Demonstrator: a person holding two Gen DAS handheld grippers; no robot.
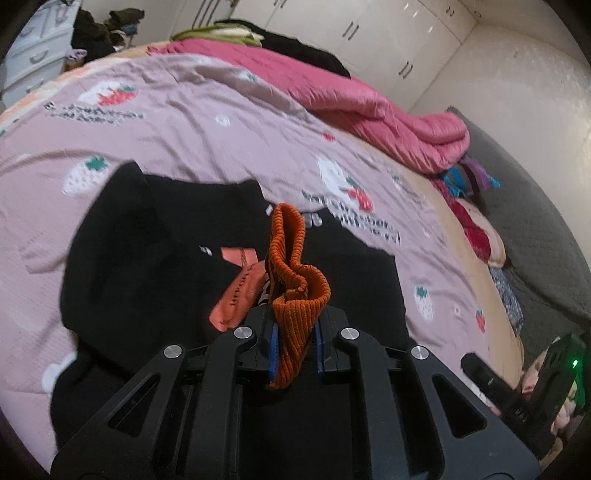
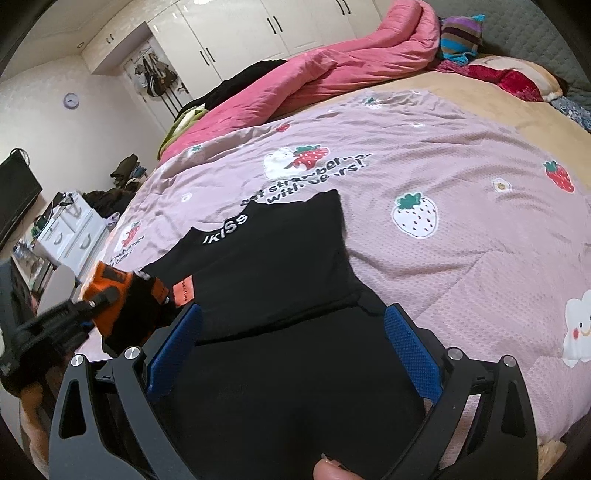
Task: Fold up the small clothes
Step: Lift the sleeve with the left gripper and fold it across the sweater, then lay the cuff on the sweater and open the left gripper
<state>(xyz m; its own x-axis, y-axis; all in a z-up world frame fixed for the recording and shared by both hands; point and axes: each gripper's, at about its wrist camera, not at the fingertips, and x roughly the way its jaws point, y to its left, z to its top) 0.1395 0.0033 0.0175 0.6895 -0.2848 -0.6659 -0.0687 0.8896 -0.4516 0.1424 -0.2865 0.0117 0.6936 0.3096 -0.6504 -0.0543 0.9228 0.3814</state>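
Note:
A small black garment [image 1: 155,251] with white lettering and an orange label [image 1: 236,291] lies spread on the pink strawberry bedspread [image 1: 207,122]. My left gripper [image 1: 295,347] is shut on its orange ribbed cuff [image 1: 295,288], which stands up out of the jaws. In the right wrist view the same garment [image 2: 280,266] lies partly folded. My right gripper [image 2: 291,347] is open just above it, its blue pads [image 2: 410,347] on either side of the black cloth. The left gripper [image 2: 70,317] with the orange cuff [image 2: 110,291] shows blurred at the left.
A rolled pink quilt [image 2: 332,70] and dark clothes lie along the far side of the bed. Striped and red pillows [image 2: 461,37] sit at the head. White wardrobes [image 2: 258,29], a white drawer unit [image 2: 74,229] and a TV stand beyond the bed.

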